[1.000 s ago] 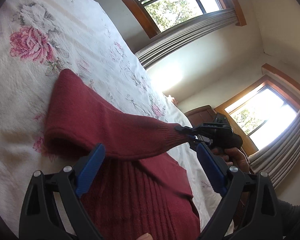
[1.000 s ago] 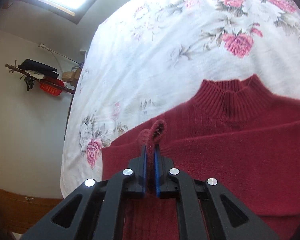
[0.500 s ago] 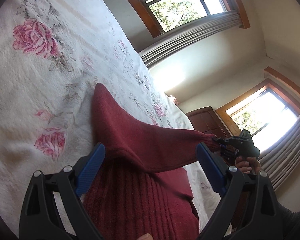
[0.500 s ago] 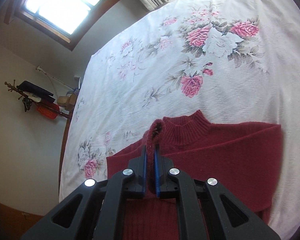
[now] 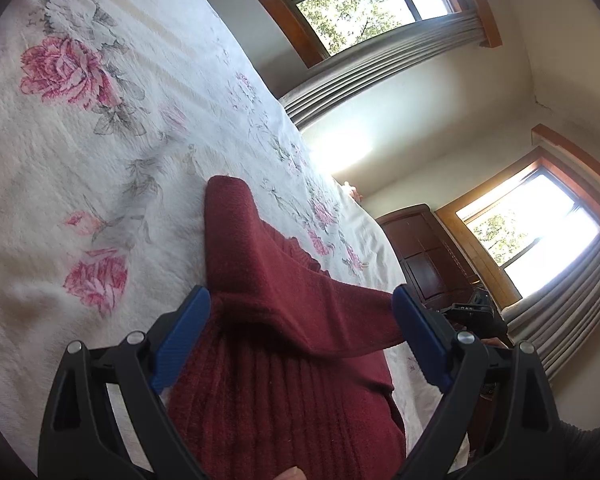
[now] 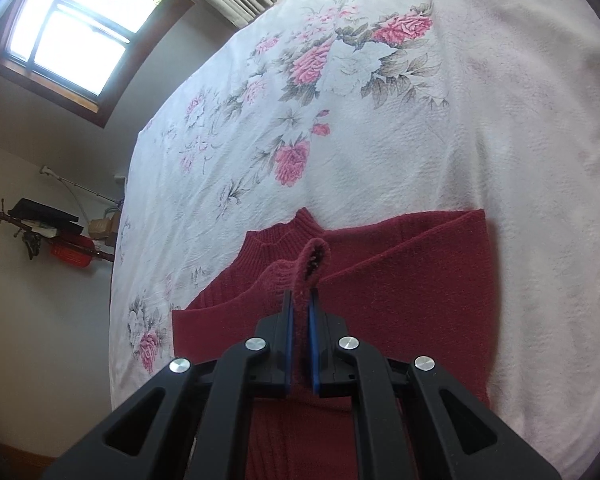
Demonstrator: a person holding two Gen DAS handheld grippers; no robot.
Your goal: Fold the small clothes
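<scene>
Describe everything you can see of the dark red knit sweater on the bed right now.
The dark red knit sweater lies flat on the white floral bedspread, its ribbed mock-neck collar pointing away from the cameras. The body shows vertical ribbing; the sleeve knit looks fuzzier. One sleeve is folded across the chest, and its ribbed cuff is pinched in the right gripper, lifted off the body. The left gripper hovers open over the folded shoulder, touching nothing that I can see.
</scene>
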